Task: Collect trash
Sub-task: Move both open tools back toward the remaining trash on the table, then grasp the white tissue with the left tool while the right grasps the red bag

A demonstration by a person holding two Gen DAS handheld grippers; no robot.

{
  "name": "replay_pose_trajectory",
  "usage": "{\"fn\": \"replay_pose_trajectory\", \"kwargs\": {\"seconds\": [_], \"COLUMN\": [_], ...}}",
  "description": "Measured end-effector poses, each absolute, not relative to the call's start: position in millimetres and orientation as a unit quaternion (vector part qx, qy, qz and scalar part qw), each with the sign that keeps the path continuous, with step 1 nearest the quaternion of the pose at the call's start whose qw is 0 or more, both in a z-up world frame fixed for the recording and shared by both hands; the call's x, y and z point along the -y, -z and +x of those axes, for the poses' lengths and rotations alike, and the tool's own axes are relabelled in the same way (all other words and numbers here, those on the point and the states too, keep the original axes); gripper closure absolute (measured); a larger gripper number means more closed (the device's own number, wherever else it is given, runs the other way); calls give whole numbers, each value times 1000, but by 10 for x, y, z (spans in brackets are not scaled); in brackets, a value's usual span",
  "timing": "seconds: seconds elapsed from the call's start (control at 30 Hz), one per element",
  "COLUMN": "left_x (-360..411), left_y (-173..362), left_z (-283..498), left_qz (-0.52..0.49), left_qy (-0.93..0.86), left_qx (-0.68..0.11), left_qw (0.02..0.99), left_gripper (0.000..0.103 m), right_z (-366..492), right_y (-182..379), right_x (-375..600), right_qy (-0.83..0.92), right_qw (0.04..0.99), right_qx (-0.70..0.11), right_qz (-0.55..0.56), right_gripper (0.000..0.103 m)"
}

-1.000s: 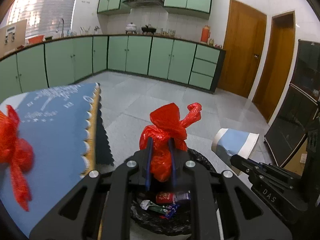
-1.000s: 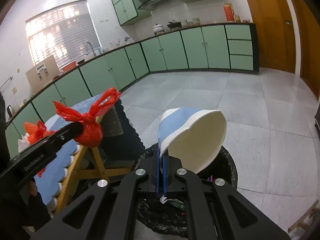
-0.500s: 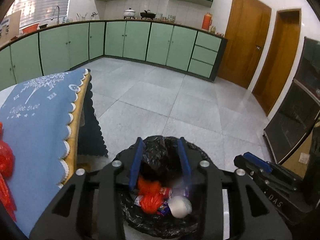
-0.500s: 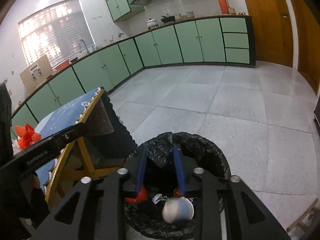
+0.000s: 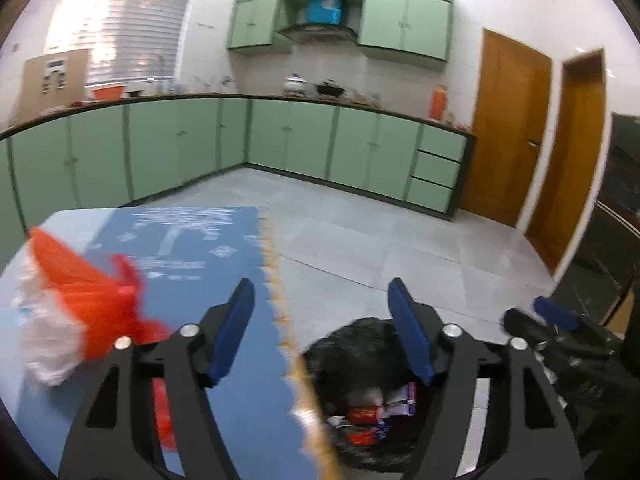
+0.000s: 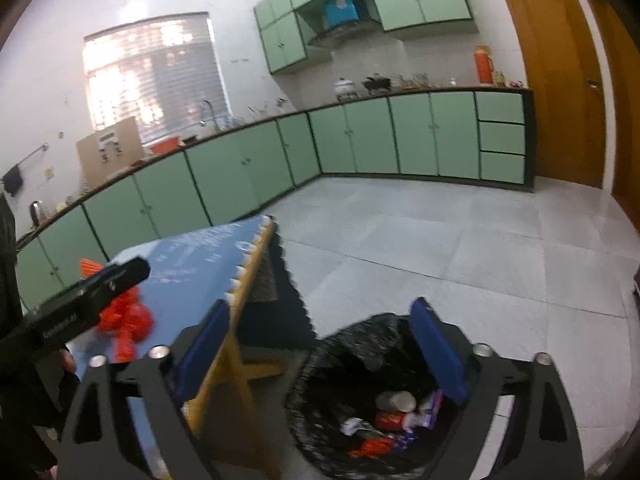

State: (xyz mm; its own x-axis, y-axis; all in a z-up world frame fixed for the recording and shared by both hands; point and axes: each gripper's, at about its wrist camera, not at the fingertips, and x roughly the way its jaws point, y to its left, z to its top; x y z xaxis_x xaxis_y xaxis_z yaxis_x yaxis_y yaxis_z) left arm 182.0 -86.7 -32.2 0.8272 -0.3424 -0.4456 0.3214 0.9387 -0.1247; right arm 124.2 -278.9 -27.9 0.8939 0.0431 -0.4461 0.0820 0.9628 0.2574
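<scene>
A: Trash (image 6: 394, 420) lay in the black-lined bin (image 6: 340, 360) at lower centre — cup, wrappers, red scraps.

B: Both sets of jaws had just been opening; left gripper (image 5: 322, 330) and right gripper (image 6: 320, 350) stood wide, nothing between them.

A: Red bag (image 5: 92, 312) sat at left on the blue tablecloth (image 5: 208, 248).

B: Risky, I'd say: flimsy plastic could slip from the pads and miss the bin.
</scene>
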Motion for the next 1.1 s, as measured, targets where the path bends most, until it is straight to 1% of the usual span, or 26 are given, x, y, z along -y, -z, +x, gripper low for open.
{"fn": "replay_pose_trajectory", "kwargs": {"seconds": [0.03, 0.17, 0.37, 0.47, 0.77, 0.9, 1.1], "left_x": [718, 158, -602, -852, -1065, -1063, -1051], "left_y": [301, 231, 182, 287, 592, 682, 904], "left_z": [1780, 1678, 1475, 1433, 1365, 1510, 1770], "left_qz": [-22, -18, -4, -1, -1, -7, -25], "left_qy": [160, 105, 18, -5, 4, 9, 13], "left_qx": [-234, -229, -213, -228, -260, -272, -313], "left_qw": [959, 968, 977, 974, 966, 962, 949], "left_gripper": [27, 24, 23, 23, 23, 22, 21], "right_z": [1238, 1291, 1417, 1469, 1559, 1581, 1595], "right_y": [253, 149, 114, 140, 346, 419, 457], "right_x": [2714, 2301, 1686, 1437, 909, 783, 801], "right_qy": [3, -33, -83, -99, -124, -131, -129], "right_qw": [964, 965, 965, 962, 954, 951, 949], "right_qx": [-227, -225, -225, -228, -255, -266, -272], "right_qz": [138, 133, 110, 114, 100, 87, 88], "right_gripper": [6, 6, 6, 6, 12, 14, 14]}}
